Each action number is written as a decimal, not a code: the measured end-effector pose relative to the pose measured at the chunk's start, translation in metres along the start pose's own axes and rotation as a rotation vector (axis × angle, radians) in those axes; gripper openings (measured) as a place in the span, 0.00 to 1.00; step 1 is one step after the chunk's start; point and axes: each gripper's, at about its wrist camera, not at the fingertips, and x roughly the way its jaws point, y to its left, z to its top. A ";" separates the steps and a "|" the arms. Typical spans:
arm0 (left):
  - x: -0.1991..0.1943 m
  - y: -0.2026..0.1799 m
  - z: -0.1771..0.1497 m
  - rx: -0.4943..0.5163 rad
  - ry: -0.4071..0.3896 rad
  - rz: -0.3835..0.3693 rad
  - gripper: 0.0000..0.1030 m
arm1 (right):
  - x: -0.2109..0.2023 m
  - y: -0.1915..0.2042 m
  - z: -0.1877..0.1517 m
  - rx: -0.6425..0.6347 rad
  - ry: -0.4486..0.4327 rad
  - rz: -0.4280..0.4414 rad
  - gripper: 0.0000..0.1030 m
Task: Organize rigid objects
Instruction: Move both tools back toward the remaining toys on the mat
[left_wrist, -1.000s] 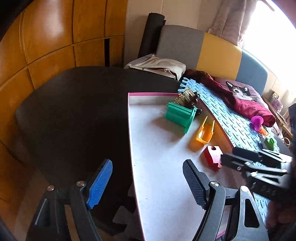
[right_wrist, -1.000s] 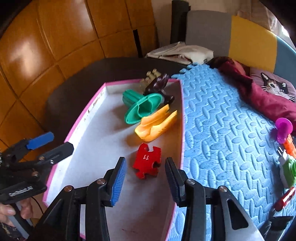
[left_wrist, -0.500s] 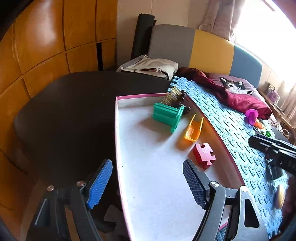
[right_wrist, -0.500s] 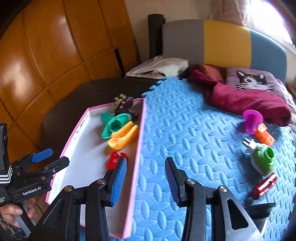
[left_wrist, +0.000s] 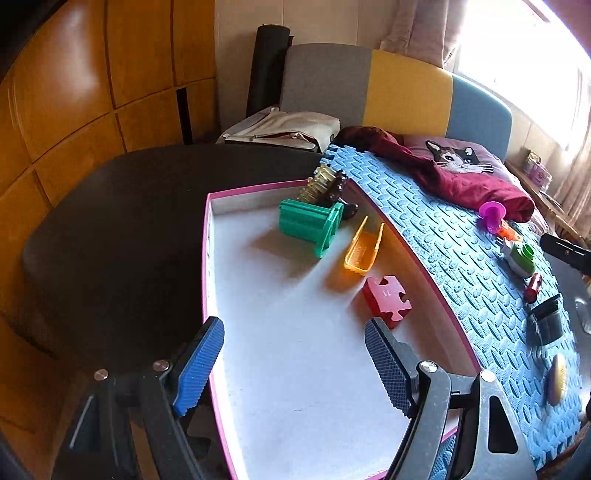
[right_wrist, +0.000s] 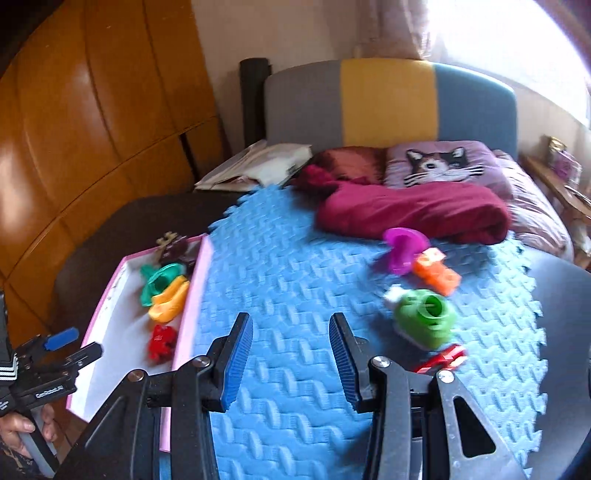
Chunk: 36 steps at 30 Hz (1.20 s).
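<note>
Reaching next: I judge the step in hand is fetching another toy off the blue mat (right_wrist: 295, 280) for the pink-edged box (left_wrist: 207, 258); I'd come in low, square my fingers across the toy's narrow side, and close only once both pads flank it.
Right gripper (right_wrist: 291, 354): mine, spread wide, holding nothing, hovering over bare mat.
Left gripper (left_wrist: 295, 365): also wide apart and empty, straddling the near left wall of the box without touching anything that I can see.
Nearest toys: a red car (right_wrist: 441, 360) at my 2 o'clock, then a green piece (right_wrist: 424, 317) just beyond it.
Farther toys: an orange block (right_wrist: 436, 273) and a purple cup (right_wrist: 402, 247), at 1 o'clock, beside each other.
Box contents: puzzle piece (left_wrist: 386, 299), orange scoop (left_wrist: 364, 247), green spool (left_wrist: 310, 225), along its right wall.
</note>
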 end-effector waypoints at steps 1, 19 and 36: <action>0.000 -0.001 0.000 0.002 -0.001 -0.001 0.77 | -0.002 -0.007 0.000 0.006 -0.004 -0.014 0.42; 0.004 -0.065 0.037 0.084 -0.006 -0.136 0.77 | -0.023 -0.168 -0.035 0.557 -0.032 -0.199 0.43; 0.062 -0.208 0.075 0.202 0.193 -0.440 0.87 | -0.025 -0.177 -0.037 0.620 -0.032 -0.163 0.43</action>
